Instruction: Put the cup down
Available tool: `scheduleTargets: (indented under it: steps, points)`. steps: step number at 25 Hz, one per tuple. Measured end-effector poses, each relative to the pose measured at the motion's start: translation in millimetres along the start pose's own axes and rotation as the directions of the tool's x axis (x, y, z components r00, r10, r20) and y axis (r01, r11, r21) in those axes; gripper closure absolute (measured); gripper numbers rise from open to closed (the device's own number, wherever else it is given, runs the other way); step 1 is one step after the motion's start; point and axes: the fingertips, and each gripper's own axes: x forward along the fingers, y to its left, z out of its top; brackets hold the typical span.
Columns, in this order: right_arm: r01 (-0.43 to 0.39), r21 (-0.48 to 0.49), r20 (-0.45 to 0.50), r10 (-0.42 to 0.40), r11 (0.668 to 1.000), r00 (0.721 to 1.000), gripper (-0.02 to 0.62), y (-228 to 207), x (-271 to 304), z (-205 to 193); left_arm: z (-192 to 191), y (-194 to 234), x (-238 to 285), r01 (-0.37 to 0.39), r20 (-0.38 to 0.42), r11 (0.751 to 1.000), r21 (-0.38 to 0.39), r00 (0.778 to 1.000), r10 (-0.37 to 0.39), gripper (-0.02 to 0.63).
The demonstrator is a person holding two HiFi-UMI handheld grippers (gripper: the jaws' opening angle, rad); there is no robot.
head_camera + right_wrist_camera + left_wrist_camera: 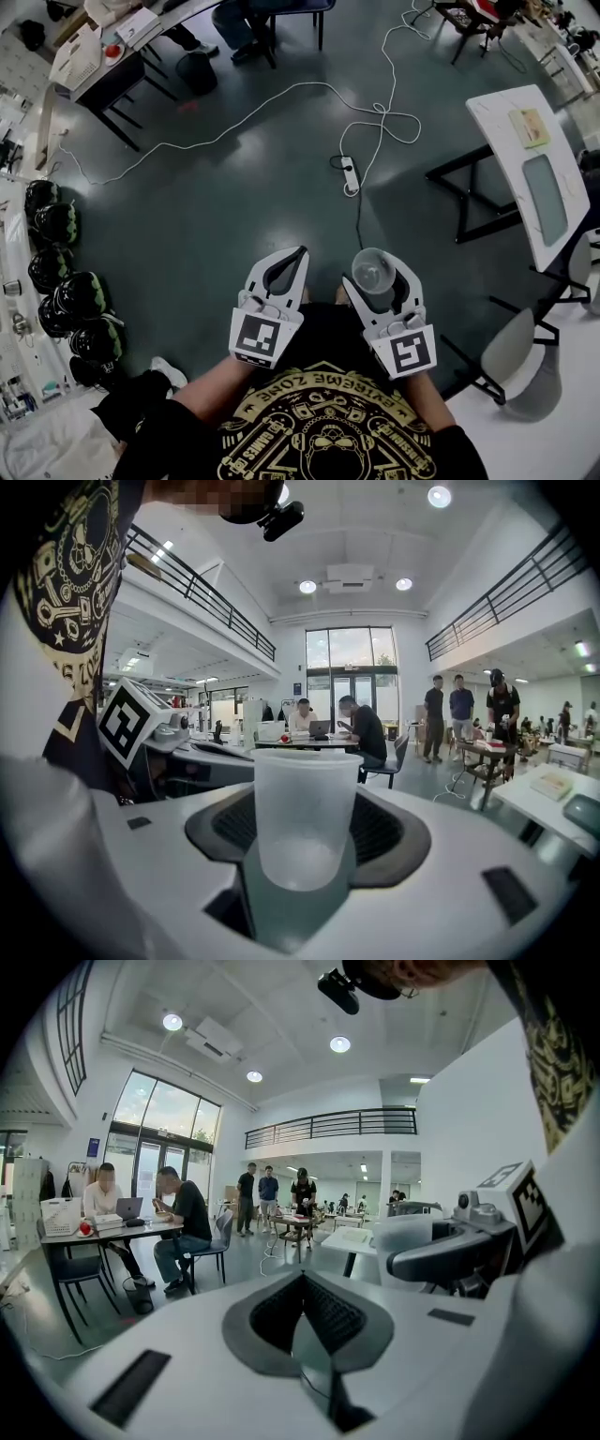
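Note:
A clear plastic cup [372, 269] stands upright between the jaws of my right gripper [378, 274], which is shut on its sides and held in the air above the dark floor. In the right gripper view the cup [304, 813] fills the middle, empty, with the dark pads [389, 829] against it. My left gripper [298, 255] hangs beside it at the same height, shut, with its tips touching and nothing between them. In the left gripper view the left gripper [302, 1281] shows its pads meeting, and the cup [405, 1244] appears at the right.
A white table [517, 155] stands to the right with grey chairs [517, 356] near it. A power strip [351, 176] and white cables lie on the floor ahead. Helmets [58, 281] line the left side. A desk [103, 58] and seated people are farther off.

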Motion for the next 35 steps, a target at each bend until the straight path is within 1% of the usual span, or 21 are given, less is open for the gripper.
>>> scheduleTargets:
  steps: [8,12,14,17,21,25,30,35]
  points:
    - [0.083,-0.006,0.014,-0.083,0.997,0.996,0.316,3.3,6.9,10.0,6.7,18.3,-7.6,0.037,0.032,0.999,0.005,0.999,-0.037,0.603]
    - [0.146,-0.044,0.017,-0.145,0.988,0.989,0.316,3.9,6.2,12.8,9.4,24.2,-11.5,0.069,0.056,0.998,0.011,0.996,-0.070,0.603]
    - [0.165,-0.035,0.017,-0.164,0.986,0.986,0.316,6.5,4.3,16.0,8.3,23.5,-10.5,0.091,0.056,0.996,0.004,0.994,-0.091,0.603]
    - [0.206,-0.047,0.014,-0.205,0.978,0.979,0.316,0.8,-2.6,18.1,8.1,15.0,-4.9,0.129,0.055,0.992,-0.003,0.990,-0.129,0.603]
    - [0.246,-0.046,0.006,-0.246,0.968,0.969,0.316,-9.7,-11.8,14.4,11.7,2.4,2.2,0.169,0.067,0.986,0.009,0.983,-0.169,0.603]
    - [0.266,-0.044,0.002,-0.266,0.963,0.964,0.316,-17.6,-16.5,12.4,14.6,-0.4,8.2,0.178,0.063,0.984,0.018,0.982,-0.179,0.603]
    - [0.287,-0.030,0.023,-0.287,0.957,0.958,0.316,-34.2,-19.3,17.5,23.3,-8.3,24.5,0.191,0.059,0.981,0.026,0.980,-0.192,0.603]
    - [0.306,-0.021,0.033,-0.305,0.952,0.952,0.316,-68.2,-33.9,15.0,31.7,-33.6,52.0,0.218,0.044,0.975,0.047,0.974,-0.220,0.603]
